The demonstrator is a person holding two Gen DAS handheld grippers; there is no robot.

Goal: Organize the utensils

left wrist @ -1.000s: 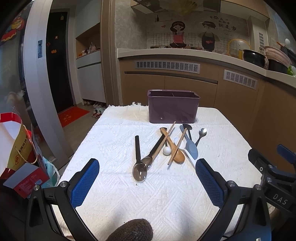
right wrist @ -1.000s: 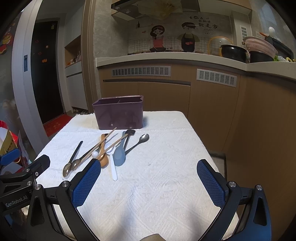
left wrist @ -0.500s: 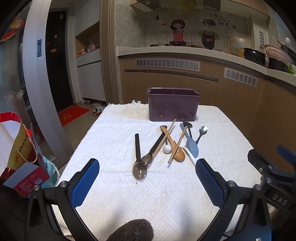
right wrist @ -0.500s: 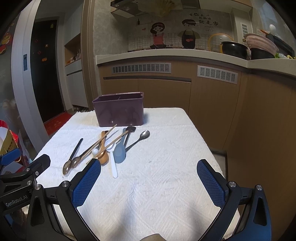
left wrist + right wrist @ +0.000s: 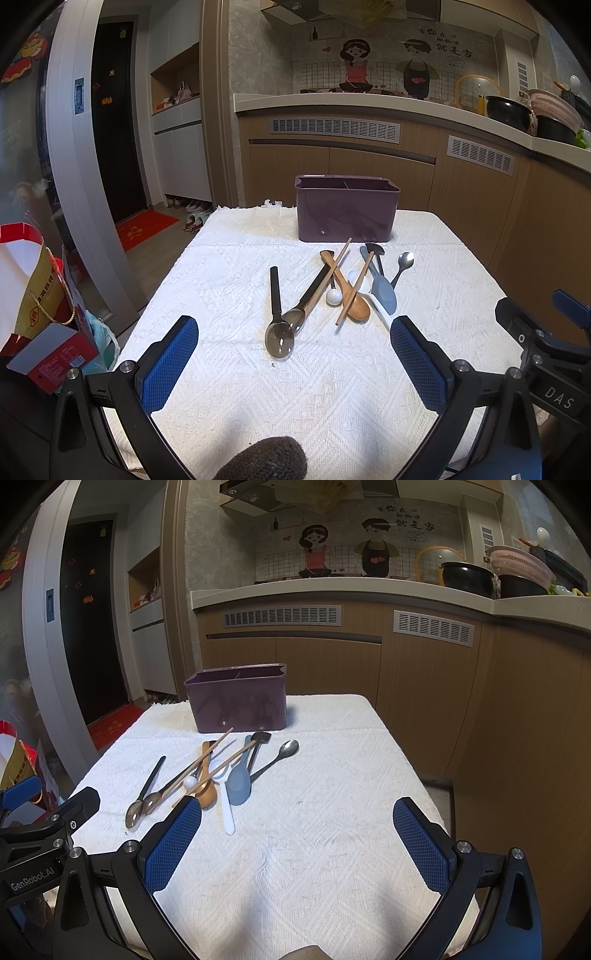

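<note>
From the left wrist view, our left gripper (image 5: 291, 360) hangs above the white cloth (image 5: 229, 258) with its blue pads spread wide and nothing between them. The utensils lie loose at twelve o'clock: a black-handled spoon (image 5: 276, 314) nearest, then crossed chopsticks (image 5: 354, 282) over a wooden spoon (image 5: 345, 286), and the purple holder (image 5: 347, 208) beyond them. We judge the lone black-handled spoon the easiest first pick; we should grip its handle, not the bowl.

From the right wrist view, our right gripper (image 5: 297, 843) is likewise fully open and empty. The pile sits at eleven o'clock, a white spoon (image 5: 225, 797) reaching closest, a grey spatula (image 5: 239, 781) just beside it. The metal spoon (image 5: 279, 757) lies clear of the tangle, so we would take it before disturbing the chopsticks.
</note>
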